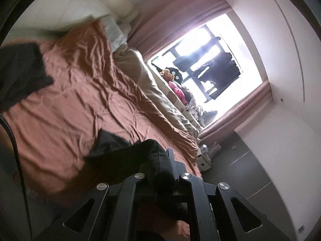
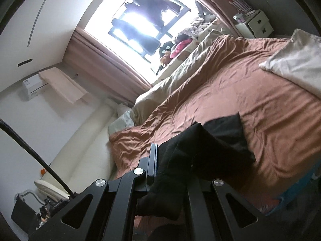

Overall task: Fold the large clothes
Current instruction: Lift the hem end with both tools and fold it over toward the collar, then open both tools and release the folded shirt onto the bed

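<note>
I read no brand or label anywhere — window glare (image 1: 210,60) swamps detail. My left gripper (image 1: 166,160) and right gripper (image 2: 160,160) are each clamped on the black garment (image 2: 226,134), lifted above the brown bedspread (image 2: 250,92); its lower folds are cut off.

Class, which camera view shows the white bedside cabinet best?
The right wrist view: the white bedside cabinet appears whole beyond the brown bedspread. In the left wrist view only a small, blurred part shows at the bed's edge.

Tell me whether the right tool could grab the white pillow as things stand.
Probably not: the right tool is shut on the black garment, and the white pillow lies across the brown bedspread, well away.
</note>
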The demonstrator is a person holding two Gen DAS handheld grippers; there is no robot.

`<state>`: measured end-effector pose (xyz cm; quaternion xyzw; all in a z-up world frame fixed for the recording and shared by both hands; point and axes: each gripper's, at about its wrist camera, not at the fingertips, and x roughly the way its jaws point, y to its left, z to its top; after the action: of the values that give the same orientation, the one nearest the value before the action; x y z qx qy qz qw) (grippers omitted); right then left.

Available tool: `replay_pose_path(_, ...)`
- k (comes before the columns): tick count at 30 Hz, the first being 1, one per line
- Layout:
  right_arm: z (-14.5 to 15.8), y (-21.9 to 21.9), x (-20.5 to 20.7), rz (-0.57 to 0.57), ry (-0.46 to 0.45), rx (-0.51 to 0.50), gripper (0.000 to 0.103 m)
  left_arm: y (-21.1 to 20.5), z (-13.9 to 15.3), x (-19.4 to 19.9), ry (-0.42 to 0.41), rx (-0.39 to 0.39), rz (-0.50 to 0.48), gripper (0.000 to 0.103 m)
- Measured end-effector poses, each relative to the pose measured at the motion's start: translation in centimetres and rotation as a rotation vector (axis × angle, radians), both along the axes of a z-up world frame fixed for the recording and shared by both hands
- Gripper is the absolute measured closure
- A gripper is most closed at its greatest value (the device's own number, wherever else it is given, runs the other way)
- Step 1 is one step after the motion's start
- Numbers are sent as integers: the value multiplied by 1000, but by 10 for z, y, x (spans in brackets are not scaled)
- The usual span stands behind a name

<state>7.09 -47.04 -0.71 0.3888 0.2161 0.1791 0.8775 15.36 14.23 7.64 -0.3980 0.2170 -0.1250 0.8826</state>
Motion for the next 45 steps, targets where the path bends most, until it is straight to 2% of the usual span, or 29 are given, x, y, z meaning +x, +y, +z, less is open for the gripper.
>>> replay_pose_path(8,5,9,84,6,22,-60,101,-18,11,98,20,107,-29,96)
replay_pose_path(13,2,21,136,16,39,-115,101,-27,1,153,52,167,-50,96)
replay_pose_path(19,-10,37,193,27,96,-165,101,-36,-30,218,116,217,-67,96)
replay_pose_path(26,-37,55,249,43,204,-205,98,-42,-89,277,231,249,-77,95)
replay_pose_path(28,-45,59,259,39,233,-218,90,-45,-108,290,270,254,-81,95)
replay_pose_path(29,-51,61,264,31,252,-227,77,-45,-117,295,287,255,-83,95)
replay_pose_path(30,-53,60,269,24,264,-231,54,-45,-125,300,307,254,-84,94)
replay_pose_path(31,-56,60,274,12,270,-227,42,-44,-134,306,328,251,-82,93)
replay_pose_path(32,-56,60,275,3,270,-226,27,-44,-143,311,349,251,-79,91)
replay_pose_path(34,-56,58,277,-15,273,-233,26,-44,-154,321,380,261,-84,82)
replay_pose_path(35,-55,58,278,-12,277,-233,26,-44,-158,325,385,259,-91,68)
replay_pose_path(36,-54,59,278,-13,281,-234,26,-43,-159,328,387,265,-92,45)
replay_pose_path(38,-50,59,277,-21,290,-258,26,-41,-155,327,369,292,-73,23)
replay_pose_path(41,-48,61,277,-19,312,-303,26,-38,-147,322,332,343,-71,21)
replay_pose_path(45,-48,61,280,-1,349,-366,26,-33,-158,321,383,411,-96,21)
